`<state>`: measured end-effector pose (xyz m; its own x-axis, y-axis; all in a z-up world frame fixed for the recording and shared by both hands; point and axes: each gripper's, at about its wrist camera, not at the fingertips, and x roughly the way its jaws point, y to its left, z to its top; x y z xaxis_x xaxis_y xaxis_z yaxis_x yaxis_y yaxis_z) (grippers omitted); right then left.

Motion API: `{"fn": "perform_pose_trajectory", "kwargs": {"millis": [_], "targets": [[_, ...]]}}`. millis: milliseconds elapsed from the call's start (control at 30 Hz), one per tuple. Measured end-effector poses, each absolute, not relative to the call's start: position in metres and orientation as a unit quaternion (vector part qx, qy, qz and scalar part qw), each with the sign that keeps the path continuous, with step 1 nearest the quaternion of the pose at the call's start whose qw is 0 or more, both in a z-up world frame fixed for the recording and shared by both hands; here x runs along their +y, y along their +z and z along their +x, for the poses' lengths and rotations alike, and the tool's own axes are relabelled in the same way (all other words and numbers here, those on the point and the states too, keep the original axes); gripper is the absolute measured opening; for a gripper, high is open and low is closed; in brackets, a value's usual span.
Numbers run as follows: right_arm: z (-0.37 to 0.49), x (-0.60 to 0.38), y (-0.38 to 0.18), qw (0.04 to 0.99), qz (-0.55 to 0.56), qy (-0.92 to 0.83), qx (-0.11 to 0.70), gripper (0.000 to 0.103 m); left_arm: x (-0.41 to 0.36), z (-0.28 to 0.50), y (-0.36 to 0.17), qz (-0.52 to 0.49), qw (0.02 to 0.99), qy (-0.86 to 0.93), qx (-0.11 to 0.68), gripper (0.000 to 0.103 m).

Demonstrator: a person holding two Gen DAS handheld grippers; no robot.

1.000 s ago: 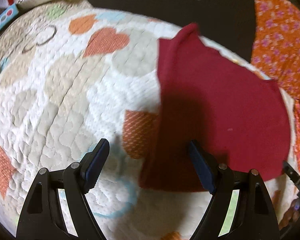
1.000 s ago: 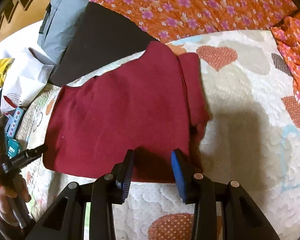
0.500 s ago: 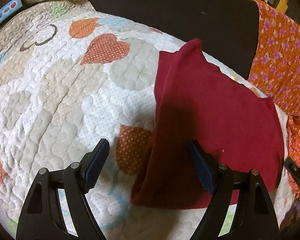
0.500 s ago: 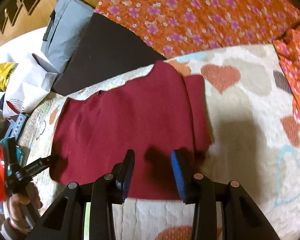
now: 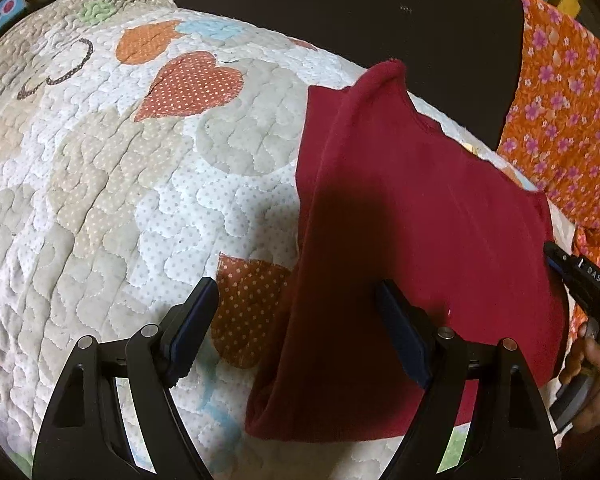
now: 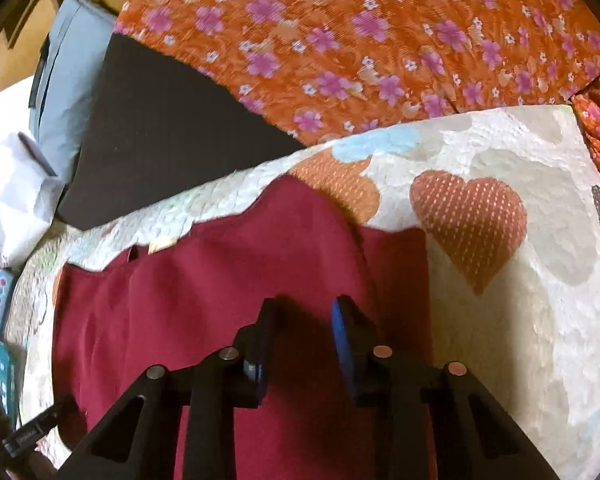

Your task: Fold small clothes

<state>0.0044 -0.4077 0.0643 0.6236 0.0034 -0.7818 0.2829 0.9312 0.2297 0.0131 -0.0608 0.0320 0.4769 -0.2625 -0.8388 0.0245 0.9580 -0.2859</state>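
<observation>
A dark red garment (image 5: 420, 220) lies on a heart-patterned quilt (image 5: 140, 200); one side is folded in along its left edge. It also shows in the right wrist view (image 6: 204, 300). My left gripper (image 5: 296, 312) is open wide and empty, its right finger over the garment's near left part, its left finger over the quilt. My right gripper (image 6: 302, 320) is open with a narrower gap, empty, hovering over the garment's near right part. The right gripper's body and the hand holding it show at the left wrist view's right edge (image 5: 588, 296).
An orange flowered cloth (image 6: 380, 48) lies beyond the quilt, with more of it at the right (image 5: 568, 112). A black pad (image 5: 340, 12) sits at the far edge. A grey cushion (image 6: 68, 92) and white bags (image 6: 12, 184) lie far left.
Both grippers moved forward over the garment; the right one now sits above the cloth instead of at its near hem. Neither took hold of anything.
</observation>
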Motion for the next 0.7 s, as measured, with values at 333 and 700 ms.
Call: {"fn": "perform_pose_trajectory", "kwargs": {"millis": [333,700], "targets": [[0.012,-0.341,0.065,0.874,0.162,0.012,0.457,0.029,-0.054,0.013,0.035,-0.13,0.85,-0.087,0.502,0.081],[0.017,-0.272,0.08,0.878,0.089,0.044,0.469,0.035,-0.05,0.01,0.035,-0.135,0.849,-0.094,0.502,0.081]]}}
